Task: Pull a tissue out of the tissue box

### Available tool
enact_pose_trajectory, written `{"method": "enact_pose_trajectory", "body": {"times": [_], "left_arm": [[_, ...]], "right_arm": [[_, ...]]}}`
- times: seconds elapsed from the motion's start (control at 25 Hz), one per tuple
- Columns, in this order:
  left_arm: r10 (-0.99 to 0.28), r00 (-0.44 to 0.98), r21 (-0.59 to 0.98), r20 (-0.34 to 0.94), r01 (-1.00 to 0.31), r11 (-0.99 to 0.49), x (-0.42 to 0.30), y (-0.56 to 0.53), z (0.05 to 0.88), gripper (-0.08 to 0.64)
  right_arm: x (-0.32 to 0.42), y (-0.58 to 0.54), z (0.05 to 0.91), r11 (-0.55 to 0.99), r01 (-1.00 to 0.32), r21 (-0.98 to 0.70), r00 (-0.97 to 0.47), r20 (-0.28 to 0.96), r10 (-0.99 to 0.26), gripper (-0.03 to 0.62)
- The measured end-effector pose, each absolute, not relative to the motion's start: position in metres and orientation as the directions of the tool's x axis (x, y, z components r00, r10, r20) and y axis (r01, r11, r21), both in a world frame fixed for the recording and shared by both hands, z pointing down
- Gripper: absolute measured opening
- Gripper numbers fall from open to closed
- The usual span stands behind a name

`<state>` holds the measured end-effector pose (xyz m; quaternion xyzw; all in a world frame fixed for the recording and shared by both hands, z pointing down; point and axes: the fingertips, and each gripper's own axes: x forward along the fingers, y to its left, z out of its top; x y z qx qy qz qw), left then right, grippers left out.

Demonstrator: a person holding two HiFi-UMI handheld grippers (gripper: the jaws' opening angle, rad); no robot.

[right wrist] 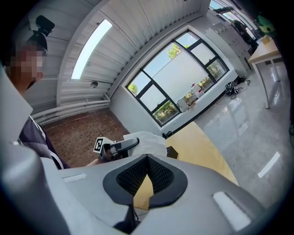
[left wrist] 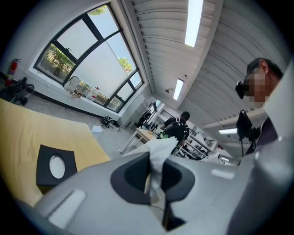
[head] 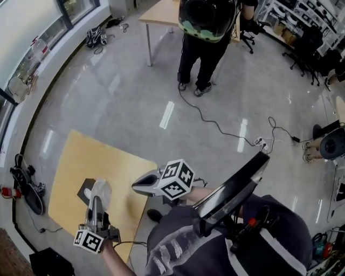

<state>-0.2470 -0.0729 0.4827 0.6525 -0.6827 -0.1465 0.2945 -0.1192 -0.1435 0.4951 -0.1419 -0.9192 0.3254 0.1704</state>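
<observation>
A black tissue box (head: 84, 190) sits on the yellow table (head: 86, 156). In the left gripper view the box (left wrist: 45, 157) shows an oval opening with white inside, and lies low to the left, apart from the jaws. My left gripper (head: 96, 200) is shut on a white tissue (head: 102, 190), which sticks up between its pads (left wrist: 161, 147) and hangs free of the box. My right gripper (head: 141, 185) hovers right of the box, shut with nothing between its jaws (right wrist: 147, 158). The right gripper view also shows the tissue (right wrist: 149, 138) and the box (right wrist: 172, 152).
The table's right edge (head: 145, 194) runs just under my right gripper. A person (head: 205, 32) stands far across the floor beside a wooden table (head: 161, 13). A cable (head: 226, 129) trails over the floor. Bags (head: 24, 186) lie at the left.
</observation>
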Motion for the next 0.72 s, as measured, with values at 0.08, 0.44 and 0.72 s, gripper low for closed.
{"method": "enact_pose_trajectory", "body": {"times": [0.08, 0.44, 0.72], "left_arm": [[-0.973, 0.006, 0.562, 0.229, -0.817, 0.127, -0.250, -0.051, 0.480, 0.005], [-0.991, 0.112, 0.522, 0.078, -0.851, -0.055, -0.235, -0.051, 0.450, 0.005], [-0.987, 0.156, 0.456, 0.025, -0.881, -0.128, -0.230, -0.012, 0.431, 0.005]], "right_arm": [[-0.123, -0.124, 0.495, 0.731, 0.156, -0.665, -0.904, 0.203, 0.377, -0.005], [-0.123, -0.110, 0.465, 0.828, 0.088, -0.554, -0.929, 0.255, 0.270, -0.005], [-0.127, -0.061, 0.452, 0.855, 0.055, -0.516, -0.937, 0.269, 0.222, -0.005]]}}
